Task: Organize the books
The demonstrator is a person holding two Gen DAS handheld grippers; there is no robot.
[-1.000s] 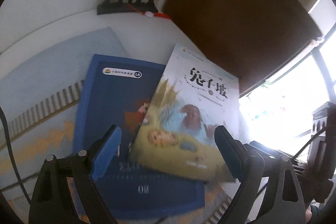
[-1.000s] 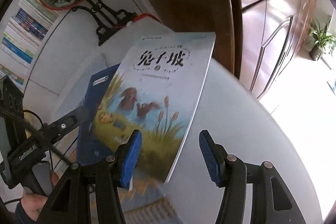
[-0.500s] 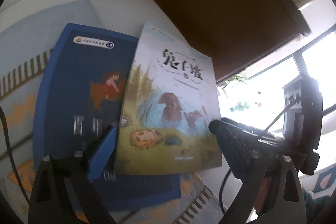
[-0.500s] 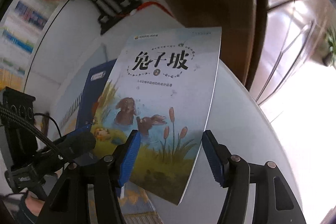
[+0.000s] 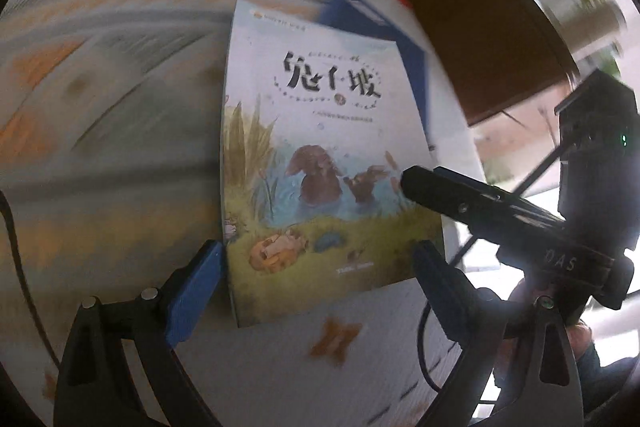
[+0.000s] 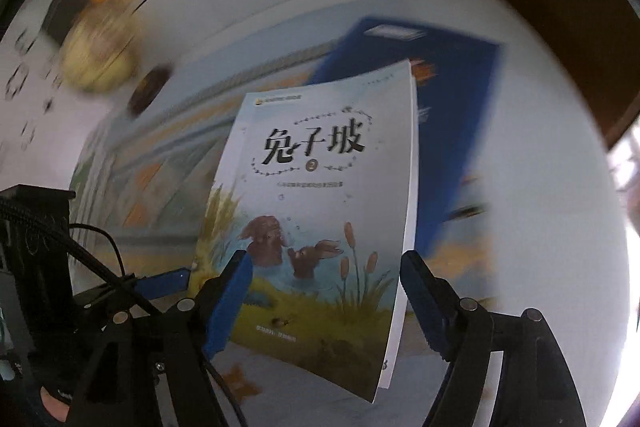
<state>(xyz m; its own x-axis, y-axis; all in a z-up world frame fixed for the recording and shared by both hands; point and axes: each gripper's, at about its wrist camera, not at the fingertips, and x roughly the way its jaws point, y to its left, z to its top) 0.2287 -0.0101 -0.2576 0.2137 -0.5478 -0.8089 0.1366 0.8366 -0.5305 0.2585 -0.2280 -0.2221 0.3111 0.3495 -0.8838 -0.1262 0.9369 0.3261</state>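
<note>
We've got the rabbit picture book sitting between both sets of jaws: our left gripper spread wide around its bottom edge, right gripper opening, blue book beyond.

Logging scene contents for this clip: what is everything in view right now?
illustrated paperback picture book: one, pale blue and green cover, tilted, between both grippers' fingers
dark blue book: one, flat behind it
patterned mat: one, blue and orange, on white table
brown wooden cabinet: one, beyond the table
left gripper: black, blue pads, wide apart
right gripper: same, jaws opening
</note>
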